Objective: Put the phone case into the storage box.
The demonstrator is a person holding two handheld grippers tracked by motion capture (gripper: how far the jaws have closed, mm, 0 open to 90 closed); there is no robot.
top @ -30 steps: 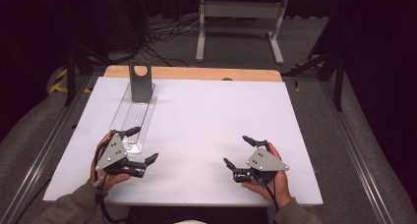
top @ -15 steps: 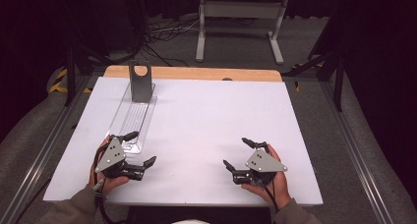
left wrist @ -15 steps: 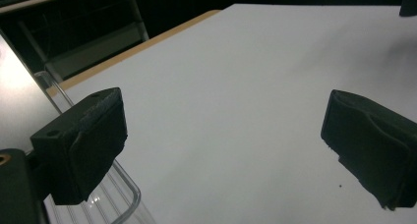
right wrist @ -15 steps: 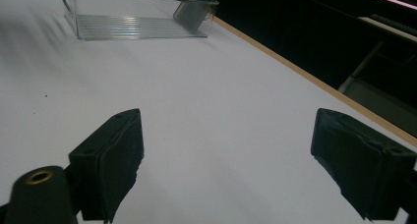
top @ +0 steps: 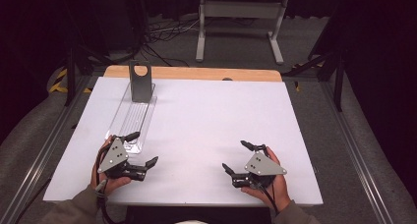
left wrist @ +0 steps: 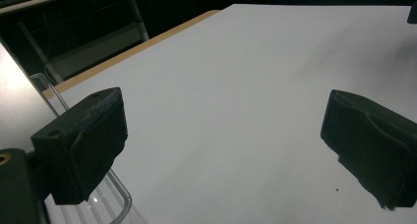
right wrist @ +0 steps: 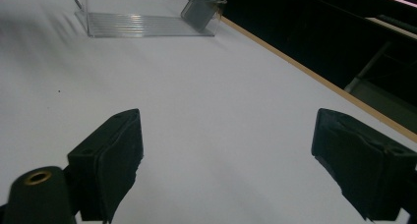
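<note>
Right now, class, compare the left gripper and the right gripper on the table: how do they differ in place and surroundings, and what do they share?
The left gripper sits at the near end of the clear tray; the right gripper rests on bare white table, apart from the tray. The left gripper's upper jaw reaches over the tray's rim; the right gripper's jaws have only table between them. Shared: both are open, hold nothing, and carry a grey three-cornered plate.

Clear tray [left wrist: 105,204]: cut off by the bottom edge at lower left of the left gripper view; its near end sits behind the black pad [left wrist: 81,145]. In the right gripper view the tray [right wrist: 142,22] runs out of the top edge, walls cropped. Grey stand [right wrist: 201,10] likewise cropped at top. High view: person's forearms leave the bottom edge. Small dark spot [top: 227,79] on the table's far wooden strip, too small to tell.
</note>
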